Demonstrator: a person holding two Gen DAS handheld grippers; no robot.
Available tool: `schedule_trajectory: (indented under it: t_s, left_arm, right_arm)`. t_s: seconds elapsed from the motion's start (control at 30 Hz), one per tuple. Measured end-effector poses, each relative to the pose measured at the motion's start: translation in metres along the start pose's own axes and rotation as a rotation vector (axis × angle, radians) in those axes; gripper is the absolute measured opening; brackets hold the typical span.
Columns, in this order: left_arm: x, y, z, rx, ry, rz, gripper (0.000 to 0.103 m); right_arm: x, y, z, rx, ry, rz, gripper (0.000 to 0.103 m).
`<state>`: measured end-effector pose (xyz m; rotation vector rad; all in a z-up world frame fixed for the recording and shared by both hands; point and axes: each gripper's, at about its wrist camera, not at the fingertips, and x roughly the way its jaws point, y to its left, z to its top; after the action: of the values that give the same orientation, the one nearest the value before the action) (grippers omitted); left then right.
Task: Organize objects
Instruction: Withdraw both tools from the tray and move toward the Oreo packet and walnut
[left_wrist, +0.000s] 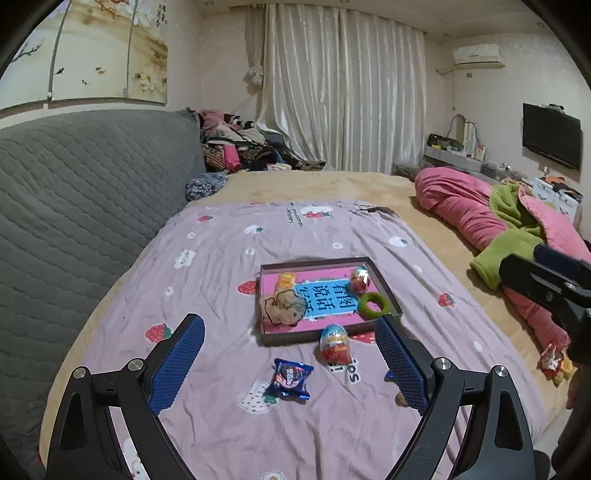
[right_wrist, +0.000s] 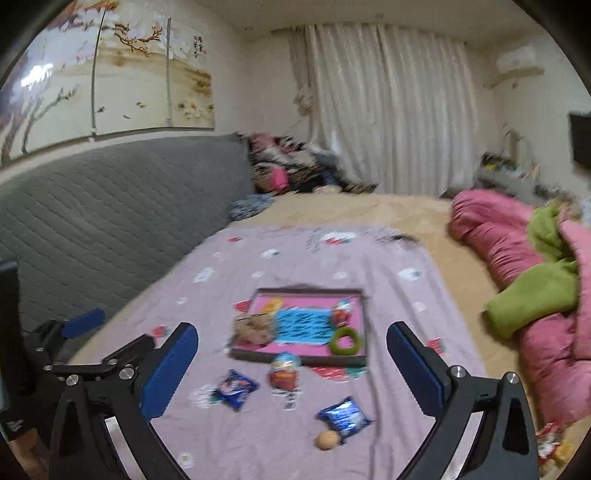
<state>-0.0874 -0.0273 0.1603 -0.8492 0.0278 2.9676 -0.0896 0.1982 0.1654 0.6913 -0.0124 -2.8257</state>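
A dark-rimmed tray (left_wrist: 388, 288) (right_wrist: 364, 314) with a pink and blue card bottom lies on the lilac sheet. Inside it are a plush toy (left_wrist: 282, 306) (right_wrist: 255, 326), a green ring (left_wrist: 373, 305) (right_wrist: 346, 340), a foil egg (left_wrist: 359, 278) (right_wrist: 341, 312) and an orange packet (left_wrist: 286, 280). Just in front of the tray stands another foil egg (left_wrist: 334, 344) (right_wrist: 283, 373). A blue snack packet (left_wrist: 291, 378) (right_wrist: 235, 389) lies nearer. A second blue packet (right_wrist: 344, 415) and a walnut (right_wrist: 327, 440) lie close to my right gripper. My left gripper (left_wrist: 290, 350) and right gripper (right_wrist: 291, 354) hover open above the sheet, holding nothing.
A grey quilted headboard (left_wrist: 81, 206) runs along the left. Rolled pink and green bedding (left_wrist: 491, 221) (right_wrist: 528, 280) lies on the right of the bed. A small red and white toy (left_wrist: 552, 363) sits near the right edge. Clothes pile by the curtain.
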Motion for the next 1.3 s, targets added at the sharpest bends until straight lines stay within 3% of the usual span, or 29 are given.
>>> schedule_trajectory:
  t_s: [0.1, 0.3, 0.47, 1.3]
  left_arm:
    - [-0.001, 0.001, -0.005, -0.003, 0.006, -0.002, 0.094]
    - [0.000, 0.003, -0.016, -0.005, 0.014, 0.001, 0.094]
    - [0.007, 0.005, -0.029, -0.007, 0.031, 0.003, 0.094]
    - [0.047, -0.001, -0.090, 0.005, 0.139, 0.008, 0.094]
  right_arm:
    - [-0.007, 0.010, -0.006, -0.027, -0.033, -0.077, 0.103]
    - [-0.014, 0.005, -0.019, 0.054, -0.029, 0.057, 0.103]
    - [-0.009, 0.002, -0.035, 0.080, 0.005, 0.088, 0.103]
    - [0.038, 0.006, -0.102, 0.029, 0.164, 0.042, 0.103]
